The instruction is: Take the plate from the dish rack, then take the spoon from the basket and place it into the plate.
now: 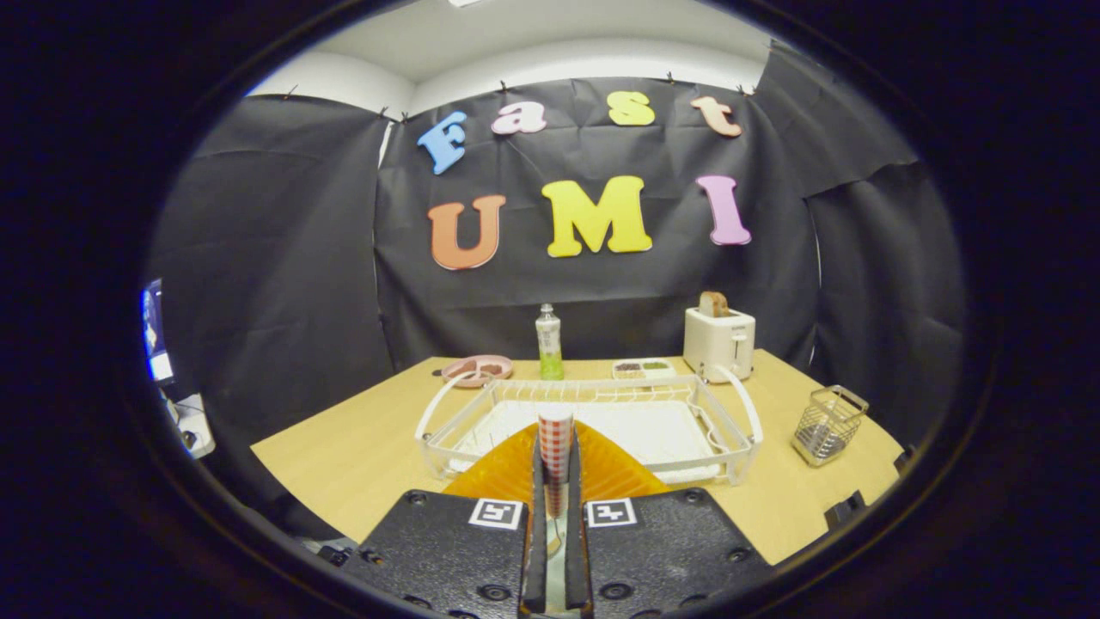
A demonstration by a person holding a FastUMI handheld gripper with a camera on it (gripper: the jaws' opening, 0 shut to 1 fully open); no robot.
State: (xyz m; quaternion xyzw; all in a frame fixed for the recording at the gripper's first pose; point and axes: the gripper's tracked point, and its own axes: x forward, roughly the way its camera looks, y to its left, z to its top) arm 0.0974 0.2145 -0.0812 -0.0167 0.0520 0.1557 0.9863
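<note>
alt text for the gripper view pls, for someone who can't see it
The claw is shut on the red-checked handle of a spoon, held above an orange plate on the wooden table. Beyond stand a white dish rack, a wire basket, a toaster and a bottle.

Tool [556, 494] fingers nearly together, clamping something thin between them

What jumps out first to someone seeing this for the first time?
The gripper, whose fingers are shut on a red-checked spoon handle standing up between them. An orange plate lies just ahead of them, before the white dish rack. Beyond stand a toaster and a wire basket.
</note>
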